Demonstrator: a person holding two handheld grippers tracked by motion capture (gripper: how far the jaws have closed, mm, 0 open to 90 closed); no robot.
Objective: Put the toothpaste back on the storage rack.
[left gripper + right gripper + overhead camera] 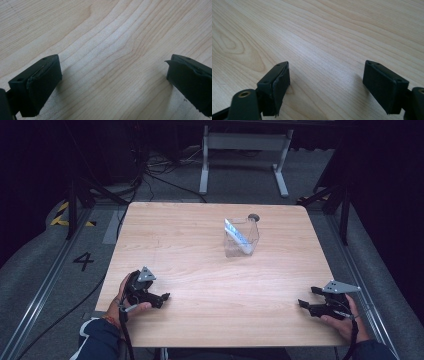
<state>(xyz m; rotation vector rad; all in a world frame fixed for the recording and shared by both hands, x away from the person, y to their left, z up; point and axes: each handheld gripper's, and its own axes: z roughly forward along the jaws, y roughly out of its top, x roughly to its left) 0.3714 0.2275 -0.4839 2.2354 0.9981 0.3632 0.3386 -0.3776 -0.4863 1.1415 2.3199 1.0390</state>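
While both of my claws rest at the near edge of the bench (210,285) with jaws spread and empty, the clear container (241,238) stands well ahead, right of centre. My right claw (310,301) appears slightly nearer to it than my left claw (162,298).

A clear plastic container (241,238) stands on the far half of the wooden table (200,270), a little right of the middle. It is boxy and see-through, so the wood grain shows through its walls. Inside it a flat blue-and-white packet (236,234) leans at a slant, its upper end toward the left rim and its lower end down near the front right corner. Just behind the container, near the far edge, lies a small dark round object (254,217), too small to identify.
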